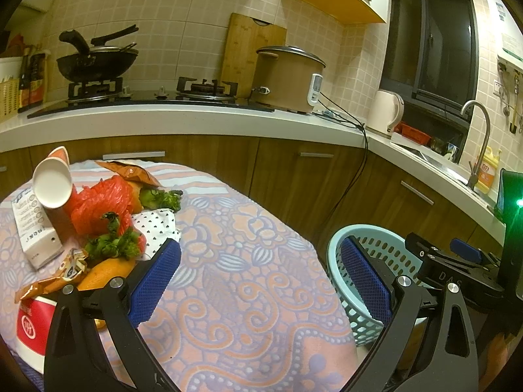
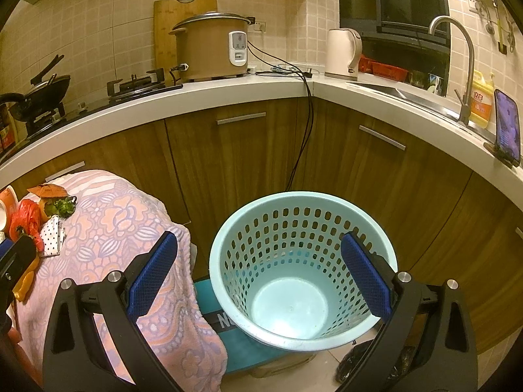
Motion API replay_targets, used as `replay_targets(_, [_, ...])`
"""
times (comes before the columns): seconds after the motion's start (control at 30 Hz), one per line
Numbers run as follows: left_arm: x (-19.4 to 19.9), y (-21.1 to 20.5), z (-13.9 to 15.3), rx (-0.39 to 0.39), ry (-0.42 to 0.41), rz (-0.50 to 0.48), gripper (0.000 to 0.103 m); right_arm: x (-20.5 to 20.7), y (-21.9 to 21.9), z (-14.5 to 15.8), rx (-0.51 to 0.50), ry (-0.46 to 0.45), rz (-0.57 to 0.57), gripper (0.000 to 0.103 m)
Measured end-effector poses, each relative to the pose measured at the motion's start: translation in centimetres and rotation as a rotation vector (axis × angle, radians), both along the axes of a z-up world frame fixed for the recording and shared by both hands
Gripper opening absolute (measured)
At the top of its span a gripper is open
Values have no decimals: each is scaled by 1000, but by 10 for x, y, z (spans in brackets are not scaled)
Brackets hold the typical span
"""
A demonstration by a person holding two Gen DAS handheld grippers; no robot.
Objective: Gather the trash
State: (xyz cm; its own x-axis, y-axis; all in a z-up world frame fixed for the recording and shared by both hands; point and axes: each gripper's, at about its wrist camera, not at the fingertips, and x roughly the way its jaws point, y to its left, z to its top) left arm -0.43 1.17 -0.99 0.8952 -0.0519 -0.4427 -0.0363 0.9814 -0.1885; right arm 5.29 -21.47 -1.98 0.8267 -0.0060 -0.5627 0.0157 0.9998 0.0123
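The trash lies heaped at the far left of a table draped in a pink floral cloth (image 1: pixel 248 261): a crumpled red plastic bag (image 1: pixel 101 201), a tipped white paper cup (image 1: pixel 52 184), a white carton (image 1: pixel 32 228), an orange snack wrapper (image 1: pixel 130 171), green vegetable scraps (image 1: pixel 112 245), a polka-dot paper wad (image 1: pixel 157 222) and a piece of orange peel (image 1: pixel 104 272), with a red-and-white tub (image 1: pixel 32 323) at the near edge. The left gripper (image 1: pixel 261 276) hovers over the bare cloth just right of the heap, its blue-padded fingers (image 1: pixel 153 284) spread wide and holding nothing. Beside the table on the floor stands a light blue perforated wastebasket (image 2: pixel 304 333), nothing visible inside it. The right gripper (image 2: pixel 260 271) hangs above the basket's mouth, fingers likewise wide apart and holding nothing. Behind, a countertop carries a rice cooker (image 2: pixel 212 49), a kettle (image 2: pixel 343 54) and a wok (image 1: pixel 96 60).
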Motion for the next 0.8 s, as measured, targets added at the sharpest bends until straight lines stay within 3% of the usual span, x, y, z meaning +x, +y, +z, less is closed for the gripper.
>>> replay_targets(0.8, [-3,-1,1,20,-12,26,95,-2,7,2,4,2,32,95])
